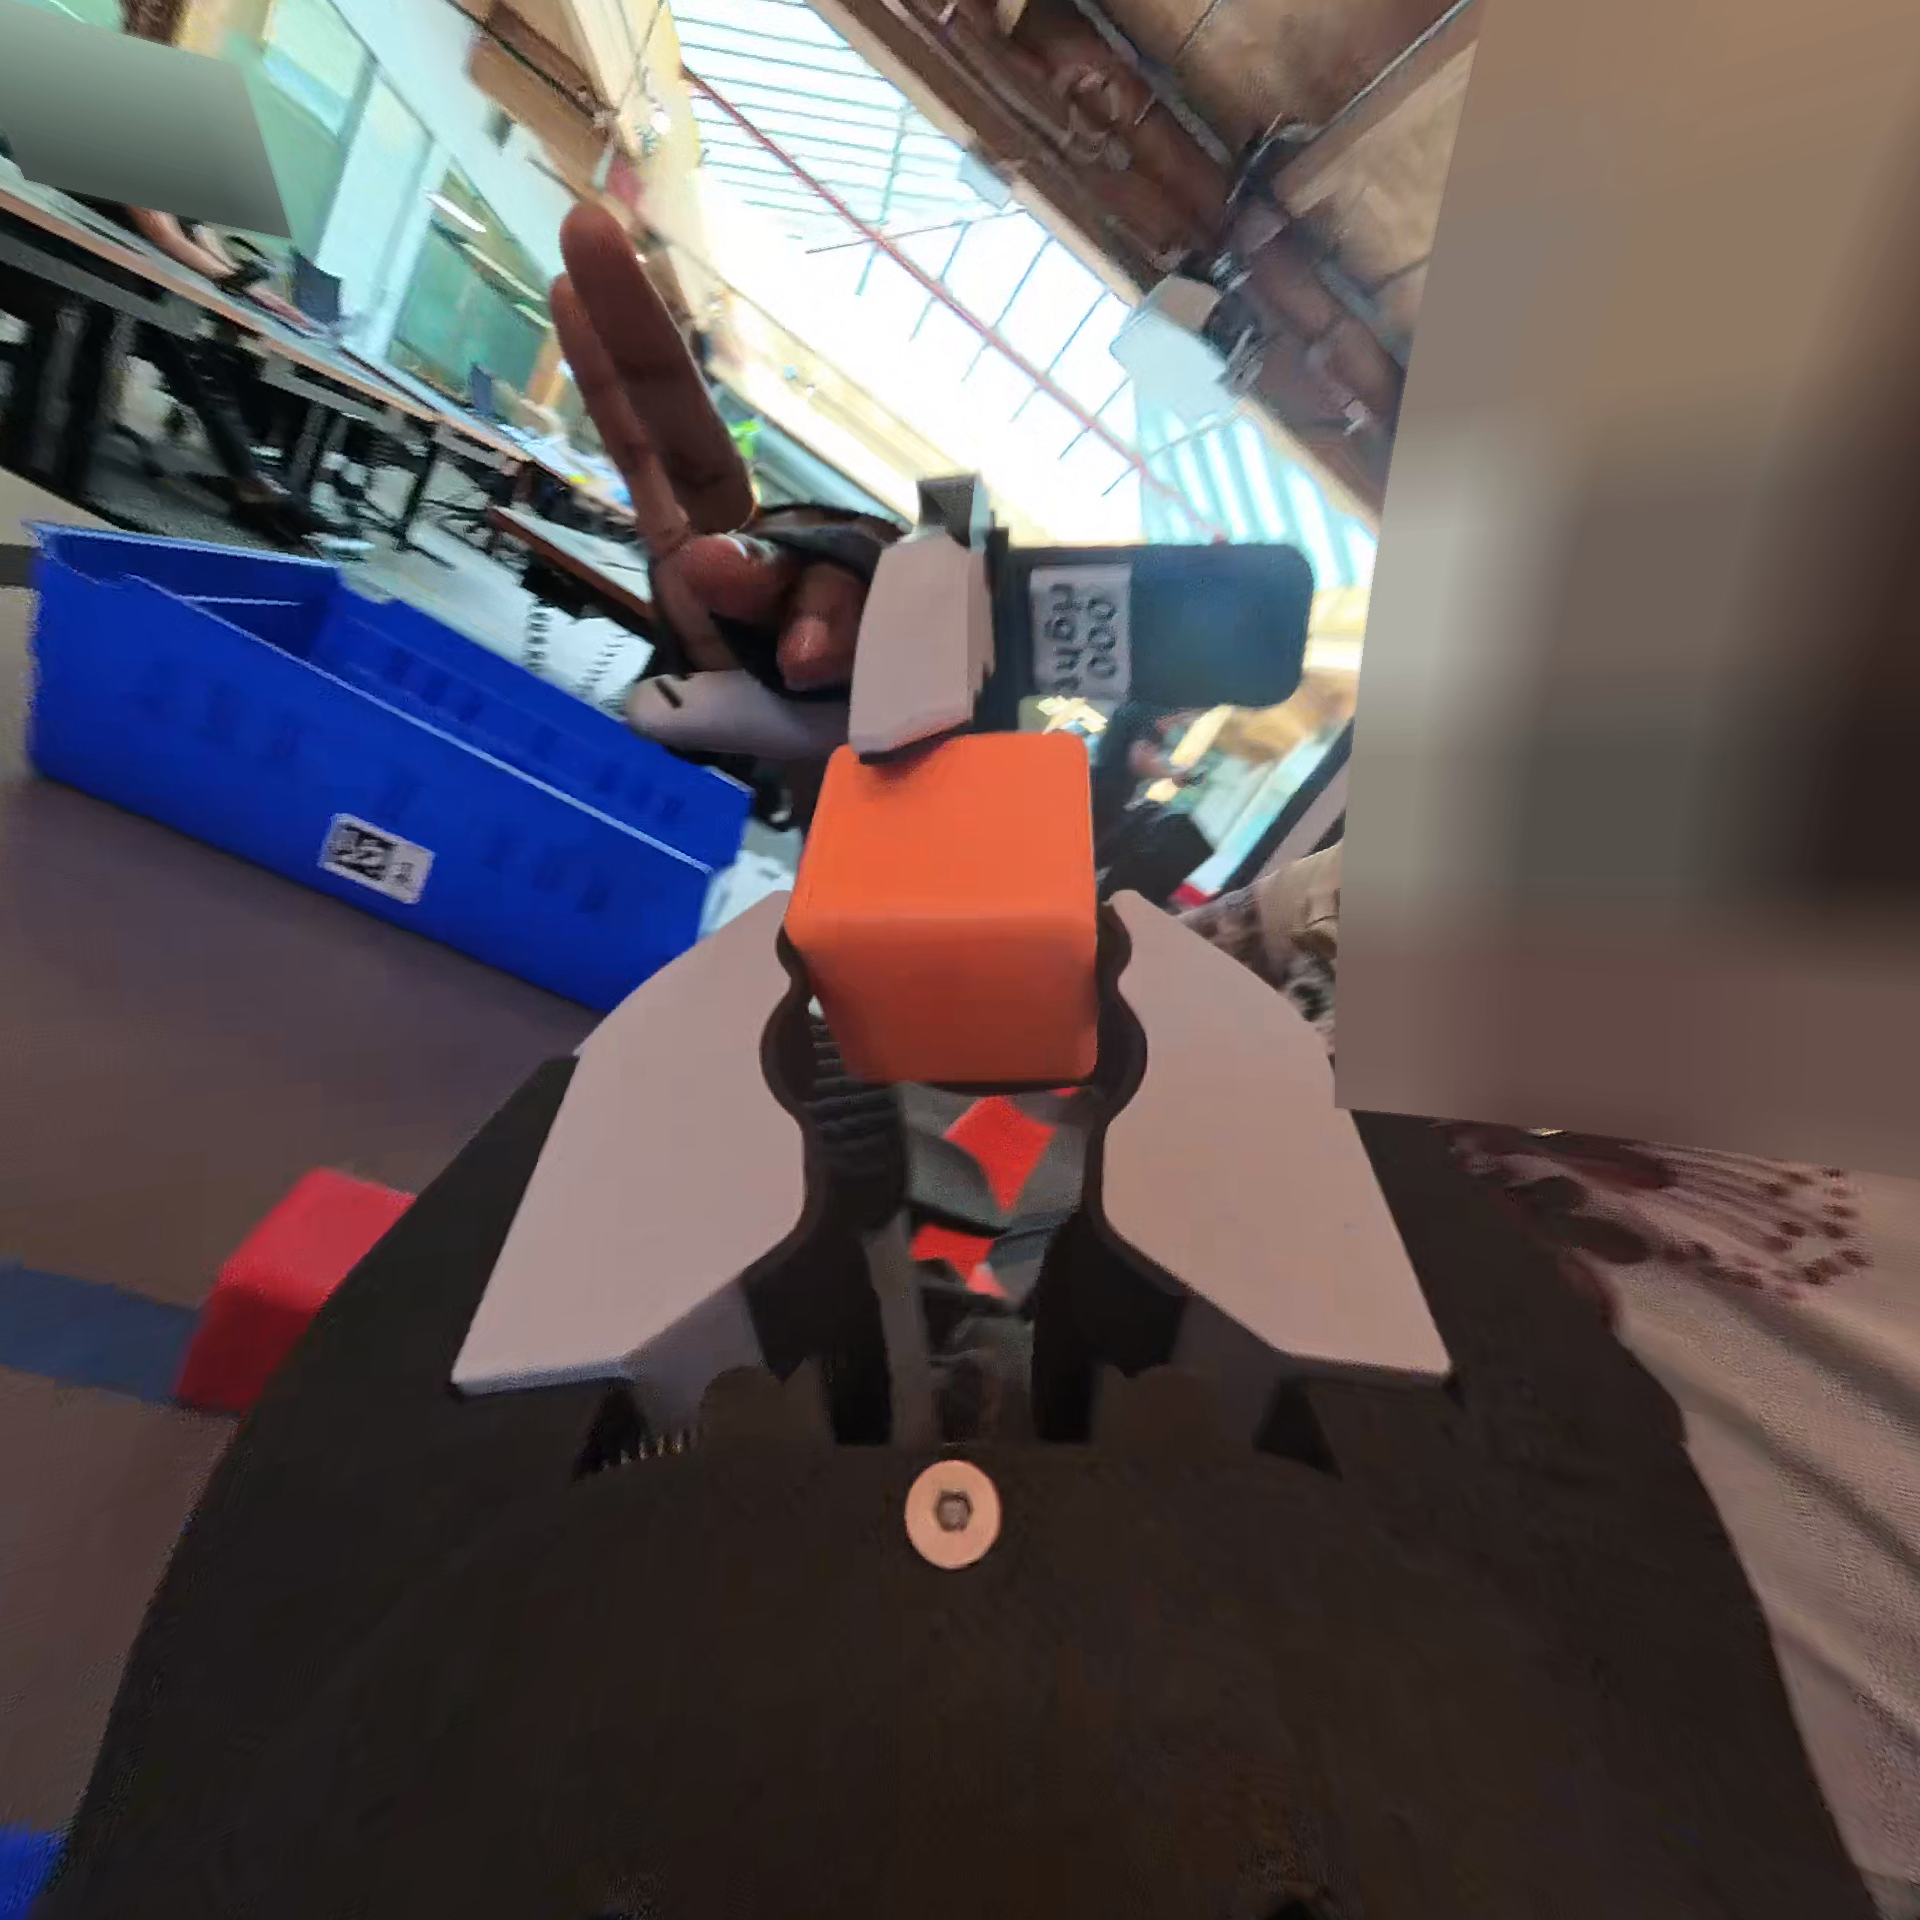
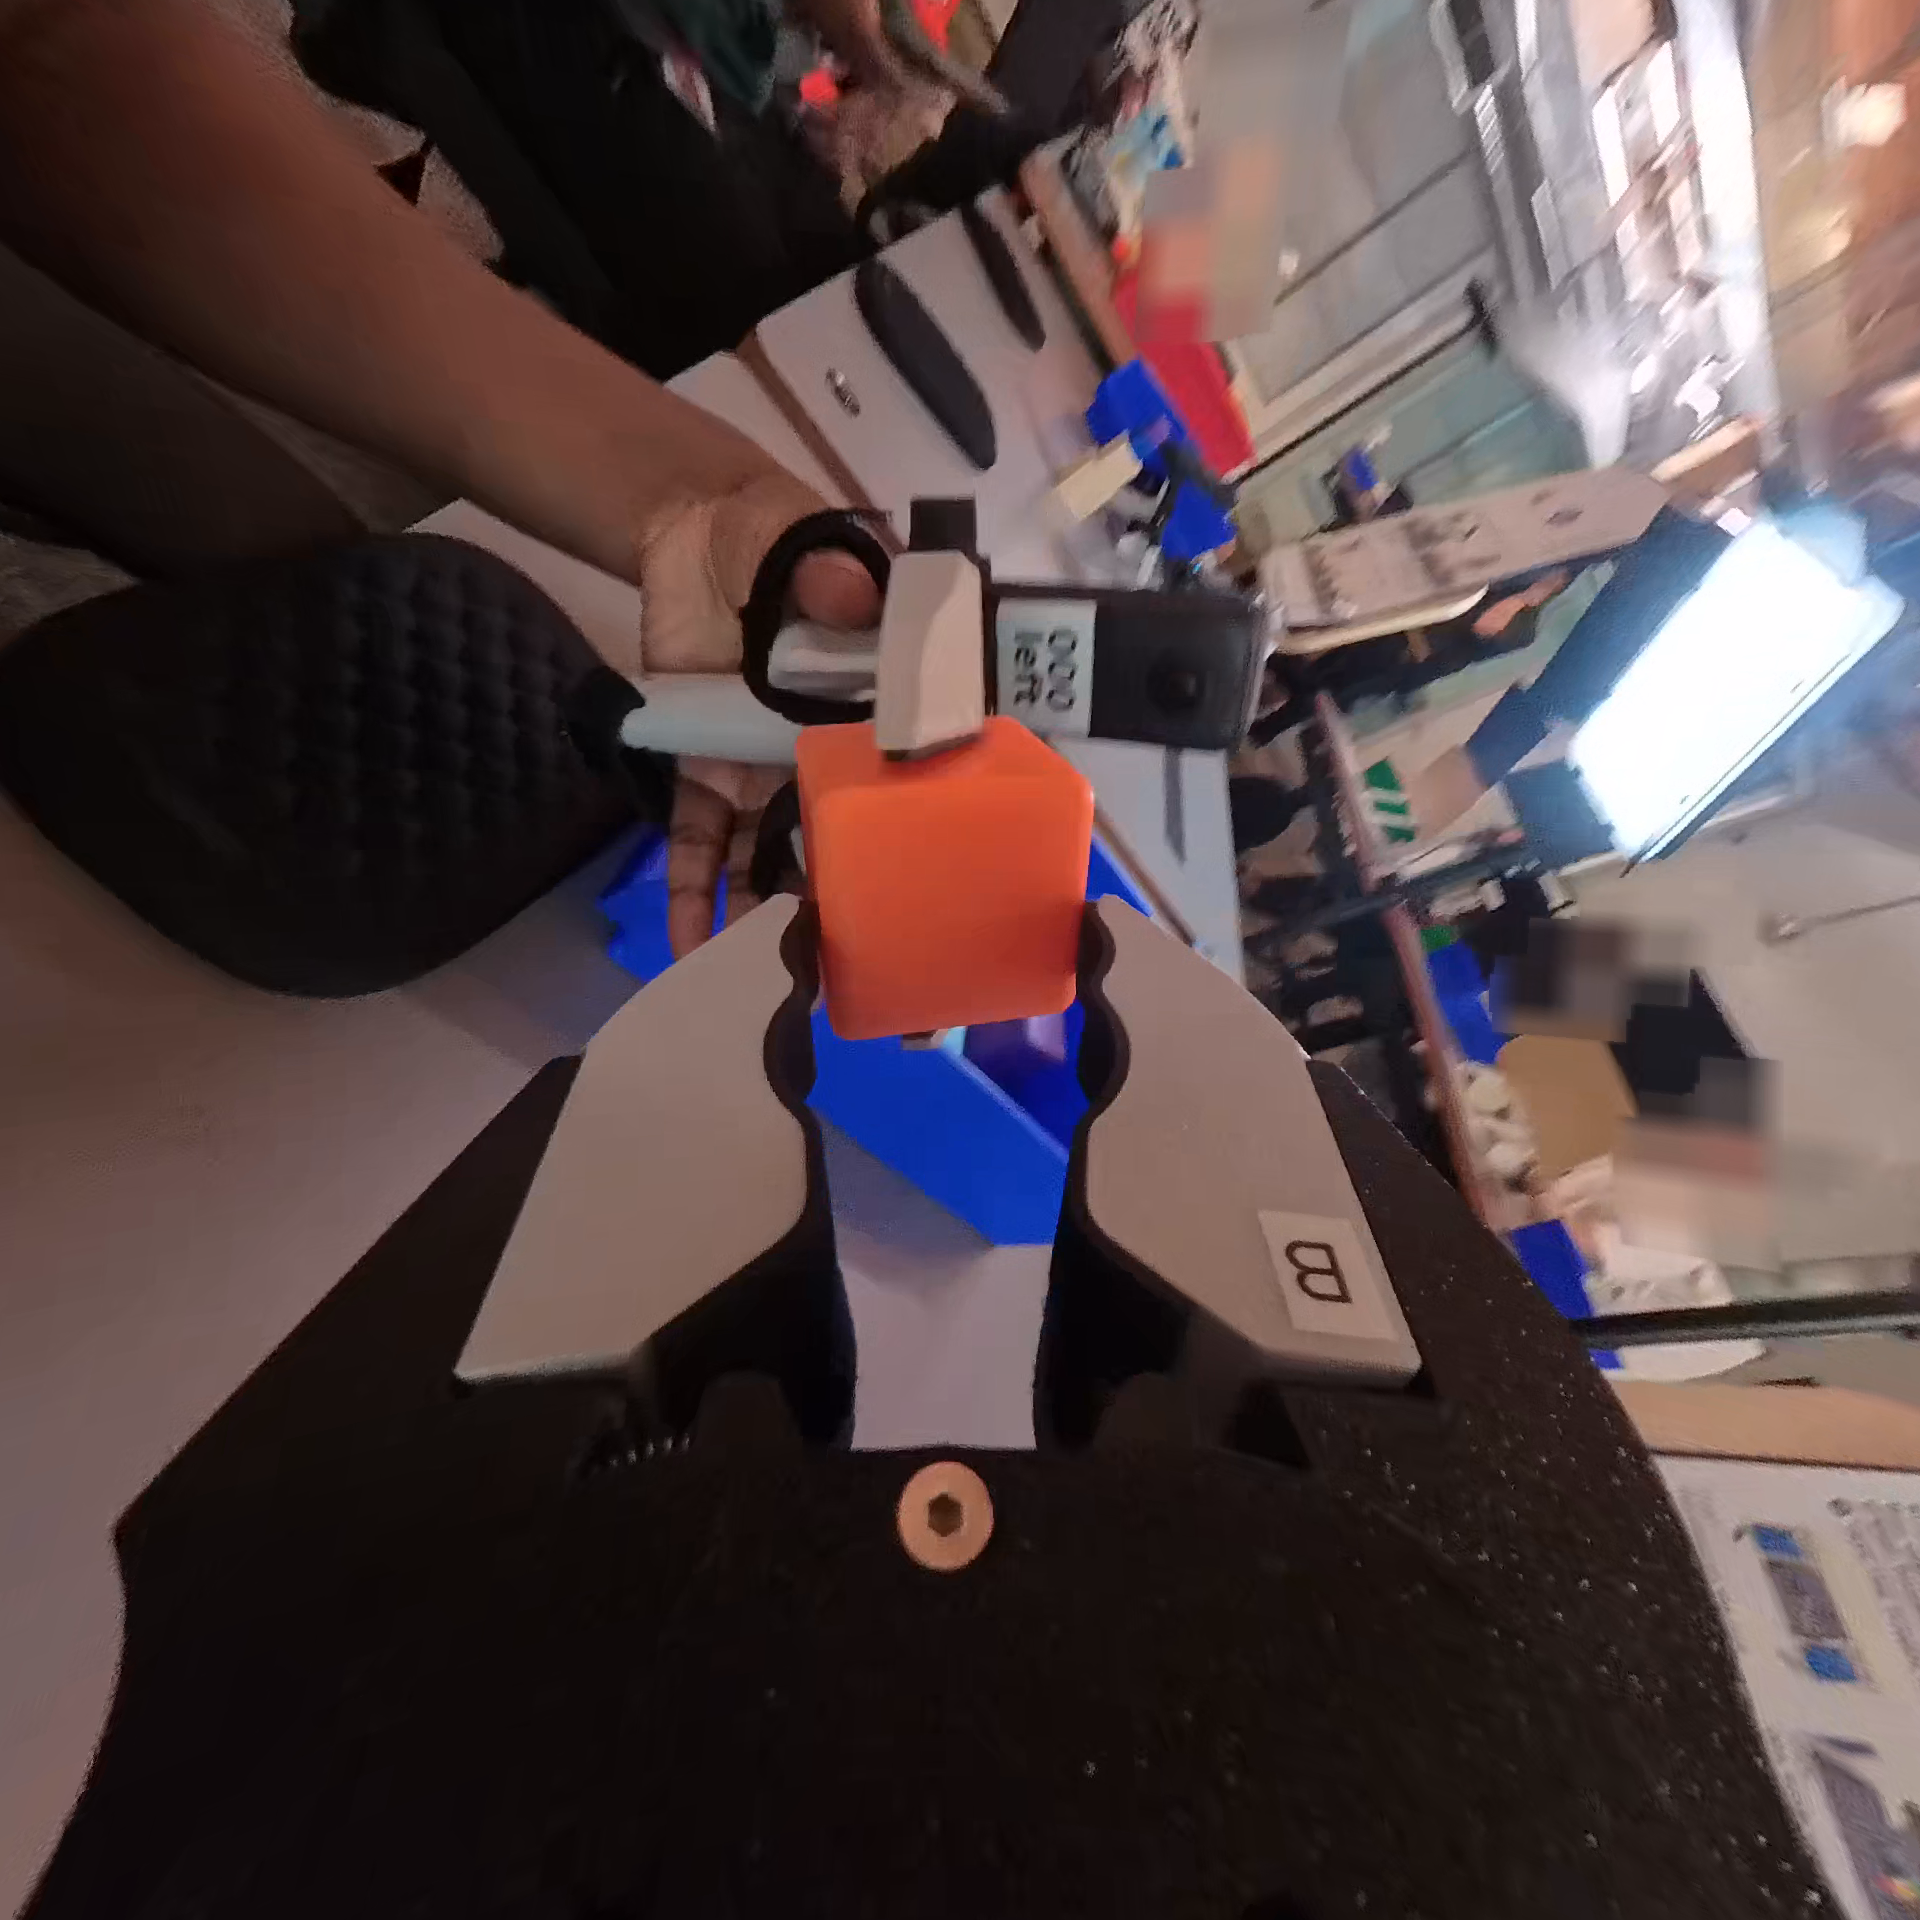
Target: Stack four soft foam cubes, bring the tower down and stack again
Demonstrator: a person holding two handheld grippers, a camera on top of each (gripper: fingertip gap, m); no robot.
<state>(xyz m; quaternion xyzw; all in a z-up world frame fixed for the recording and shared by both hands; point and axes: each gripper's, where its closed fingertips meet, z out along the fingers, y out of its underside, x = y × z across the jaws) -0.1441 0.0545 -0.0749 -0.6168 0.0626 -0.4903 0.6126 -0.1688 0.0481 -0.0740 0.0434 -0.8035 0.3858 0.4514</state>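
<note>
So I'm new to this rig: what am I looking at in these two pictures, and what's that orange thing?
No robot here: a person holds a hand-held gripper in each hand, and each carries a camera looking along its two fingers. One picture is from the left hand-held gripper, the other from the right hand-held gripper. Both appear to grip the same orange cube from opposite sides, in the air, so each view shows the other gripper beyond it. On the surface lie a red cube and a blue bin. It looks like a handover between the two, though that is a guess.
</note>
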